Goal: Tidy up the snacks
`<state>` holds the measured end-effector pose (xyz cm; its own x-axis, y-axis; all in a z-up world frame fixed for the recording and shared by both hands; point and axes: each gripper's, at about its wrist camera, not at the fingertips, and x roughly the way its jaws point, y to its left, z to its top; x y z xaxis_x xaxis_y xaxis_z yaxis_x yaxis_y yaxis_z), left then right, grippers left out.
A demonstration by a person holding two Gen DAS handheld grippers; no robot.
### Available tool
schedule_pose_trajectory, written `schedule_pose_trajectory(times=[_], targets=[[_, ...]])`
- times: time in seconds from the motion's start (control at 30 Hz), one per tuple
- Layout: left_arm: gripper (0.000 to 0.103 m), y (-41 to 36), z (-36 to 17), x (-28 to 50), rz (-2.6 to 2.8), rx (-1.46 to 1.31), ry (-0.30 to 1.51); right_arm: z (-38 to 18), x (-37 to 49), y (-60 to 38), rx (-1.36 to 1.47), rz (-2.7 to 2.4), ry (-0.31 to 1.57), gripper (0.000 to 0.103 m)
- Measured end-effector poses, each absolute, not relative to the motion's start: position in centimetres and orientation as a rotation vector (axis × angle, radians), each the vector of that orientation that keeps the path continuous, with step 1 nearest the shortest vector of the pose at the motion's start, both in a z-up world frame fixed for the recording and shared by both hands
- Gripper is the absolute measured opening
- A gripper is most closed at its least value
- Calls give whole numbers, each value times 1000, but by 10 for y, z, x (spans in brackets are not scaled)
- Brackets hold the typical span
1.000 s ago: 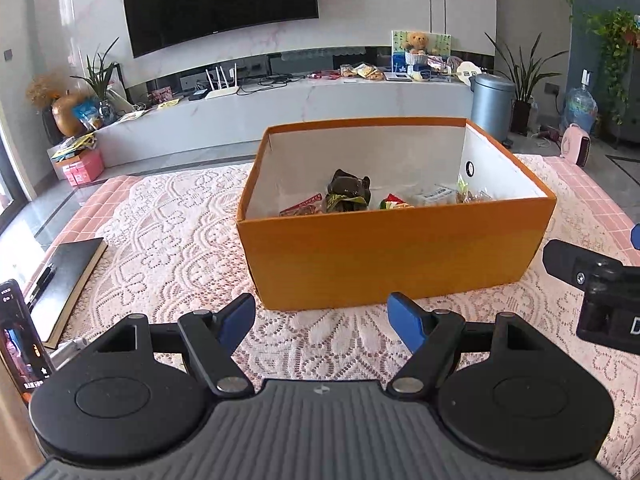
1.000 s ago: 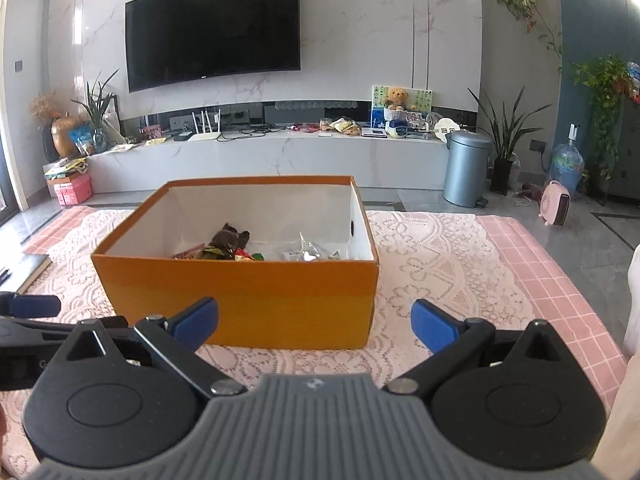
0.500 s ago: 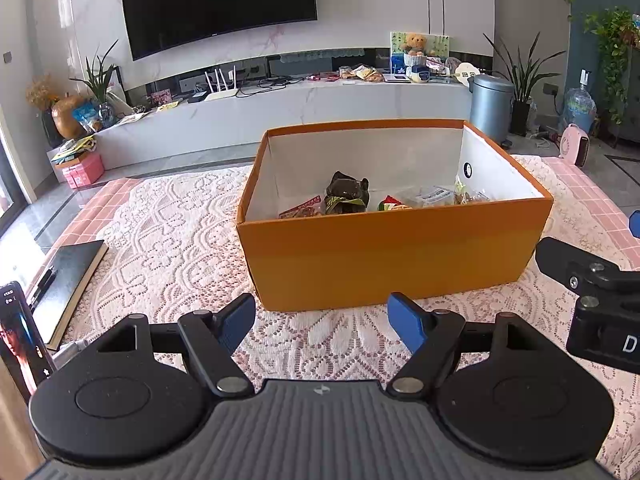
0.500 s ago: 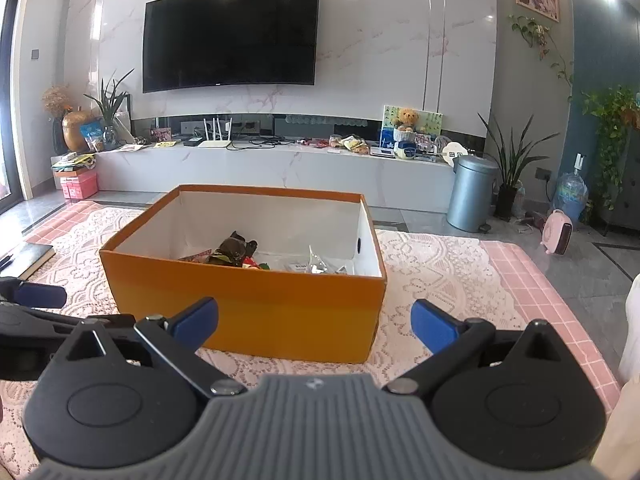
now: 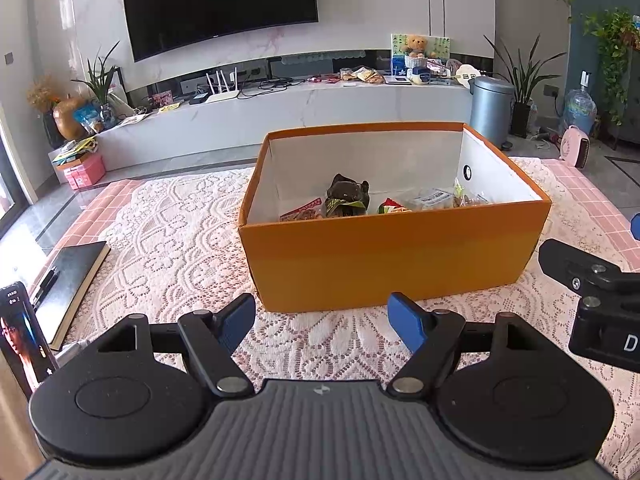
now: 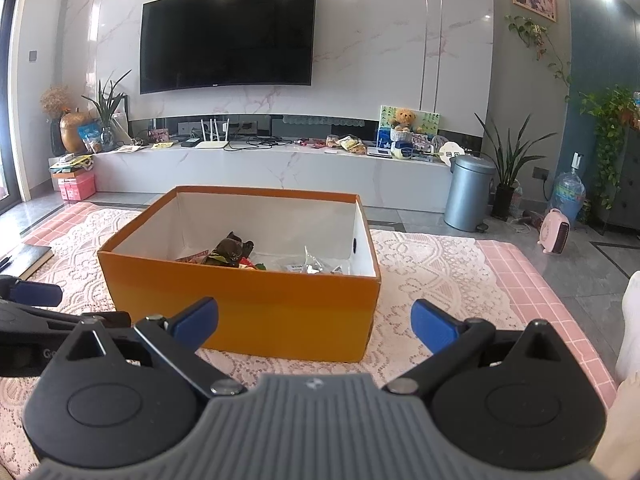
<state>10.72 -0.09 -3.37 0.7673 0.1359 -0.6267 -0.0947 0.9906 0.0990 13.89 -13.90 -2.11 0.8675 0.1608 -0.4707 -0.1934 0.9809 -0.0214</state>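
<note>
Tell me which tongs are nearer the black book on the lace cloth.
Left. The left tongs are just right of the black book; the right tongs are farther right, facing the orange box.

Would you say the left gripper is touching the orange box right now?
Apart. In the left wrist view, lace tablecloth shows between the open left gripper and the orange box.

Right claw (image 6: 314, 322) raised & tilted up, orange box (image 6: 260, 304) lower in view
</note>
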Motion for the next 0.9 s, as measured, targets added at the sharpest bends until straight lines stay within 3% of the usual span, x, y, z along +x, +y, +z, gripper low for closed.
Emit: schedule_pose_trajectory(times=[0.9], targets=[[88, -3, -35, 108, 129, 71, 692, -24, 137, -136, -71, 220, 499, 99]])
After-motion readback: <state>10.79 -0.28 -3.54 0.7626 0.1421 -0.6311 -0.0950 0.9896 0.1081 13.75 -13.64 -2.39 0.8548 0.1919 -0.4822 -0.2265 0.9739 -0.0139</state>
